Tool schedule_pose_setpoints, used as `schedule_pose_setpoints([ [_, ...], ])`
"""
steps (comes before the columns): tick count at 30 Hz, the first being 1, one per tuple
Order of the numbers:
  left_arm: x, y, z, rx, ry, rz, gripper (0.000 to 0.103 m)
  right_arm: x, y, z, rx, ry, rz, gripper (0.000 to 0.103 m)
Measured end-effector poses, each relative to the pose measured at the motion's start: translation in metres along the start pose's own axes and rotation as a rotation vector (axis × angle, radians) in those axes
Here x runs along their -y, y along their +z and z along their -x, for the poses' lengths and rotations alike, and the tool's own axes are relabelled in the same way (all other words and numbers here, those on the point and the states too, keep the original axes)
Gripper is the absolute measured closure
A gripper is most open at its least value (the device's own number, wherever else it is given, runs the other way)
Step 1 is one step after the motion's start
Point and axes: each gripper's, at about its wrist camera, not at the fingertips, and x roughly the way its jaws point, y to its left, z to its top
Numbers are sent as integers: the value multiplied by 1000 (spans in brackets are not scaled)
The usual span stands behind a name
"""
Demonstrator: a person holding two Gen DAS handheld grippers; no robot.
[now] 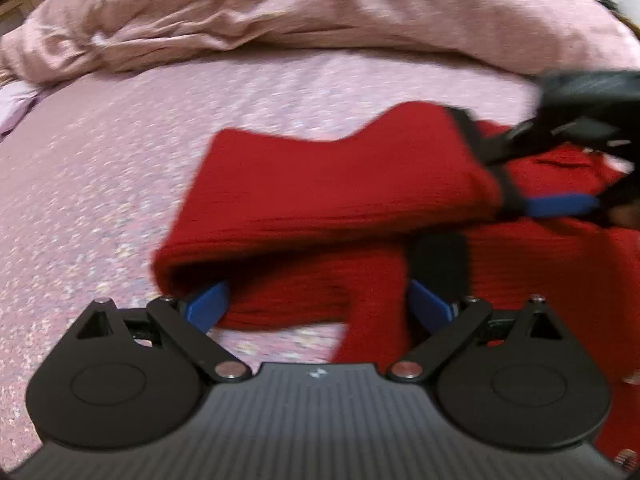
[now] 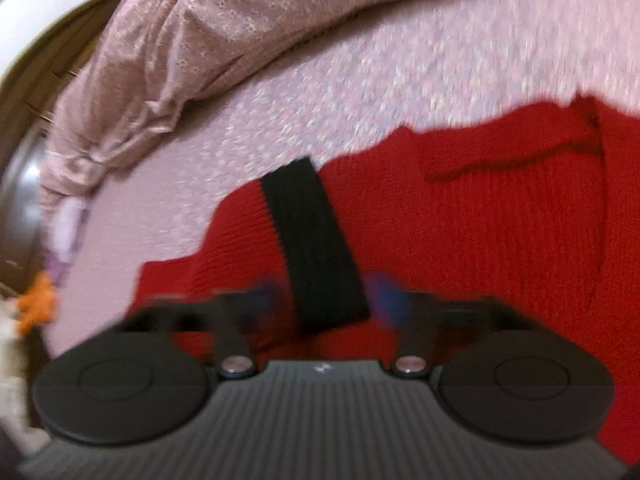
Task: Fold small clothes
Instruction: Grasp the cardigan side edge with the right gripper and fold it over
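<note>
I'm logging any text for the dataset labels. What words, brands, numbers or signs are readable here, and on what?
No readable text in either view.
Small pale mark on the left gripper body: too small to read.
Same mark on the right gripper body: blurred.
Red sweater, its black cuff, pink floral bedsheet: no lettering.

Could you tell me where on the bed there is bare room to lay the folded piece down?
The pink sheet is bare to the left of the red sweater, up to the bunched duvet behind. Another bare band lies between sweater and duvet. The right side is crowded: sweater body, black cuff and right gripper.
</note>
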Motion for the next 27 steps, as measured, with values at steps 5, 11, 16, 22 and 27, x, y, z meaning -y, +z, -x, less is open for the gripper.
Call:
schedule_pose_setpoints([
  [5,-8,2,-4,2,2,15,3,-1,2,-5,-24,-16,5,19],
  [11,-10,3,-5,-2,15,27,3,-32,-6,-15,-13,-53,107,70],
  [16,-11,5,-5,-1,14,31,3,-52,-10,9,103,-32,218,96],
  [22,-15,5,-2,10,19,66,3,-80,0,66,274,98,235,98],
  [27,-12,3,10,52,25,56,4,-95,-12,125,376,166,259,98],
])
